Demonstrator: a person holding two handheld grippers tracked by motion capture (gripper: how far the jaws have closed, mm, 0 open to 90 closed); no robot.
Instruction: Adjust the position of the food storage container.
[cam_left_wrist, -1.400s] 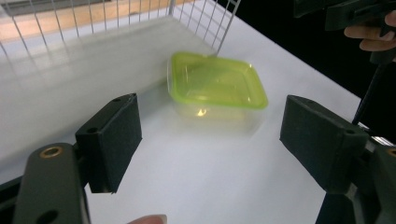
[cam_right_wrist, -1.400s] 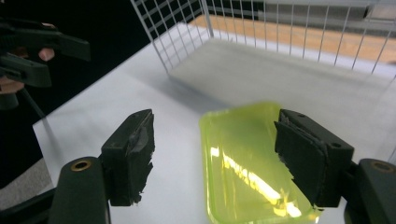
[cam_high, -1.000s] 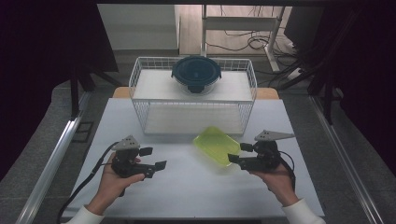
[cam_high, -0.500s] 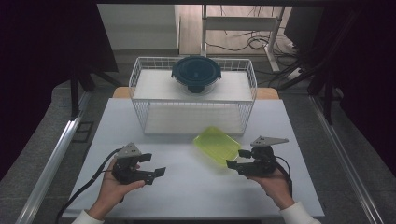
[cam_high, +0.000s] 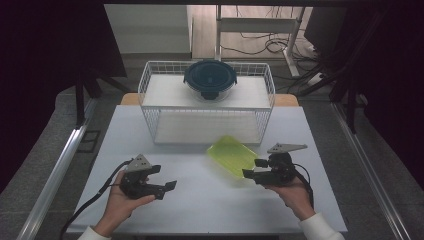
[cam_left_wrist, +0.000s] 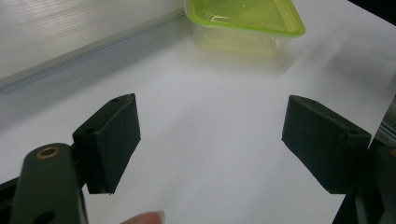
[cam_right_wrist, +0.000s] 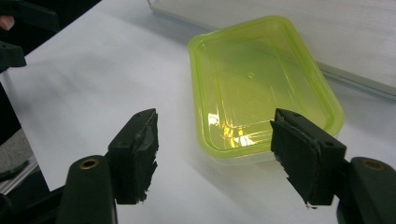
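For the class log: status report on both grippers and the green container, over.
Left gripper open, holding nothing. Right gripper open, jaws just closing a little, beside the green container, not touching. Wire basket behind; path unobstructed.

A white rectangular table carries everything. Toward its far edge stands a white wire-mesh basket rack, and on that rack's top sits a round clear container with a dark blue lid. Just in front of the rack, a shallow lime-green translucent plastic container lies flat on the tabletop, turned at an angle.

green container between parted jaws
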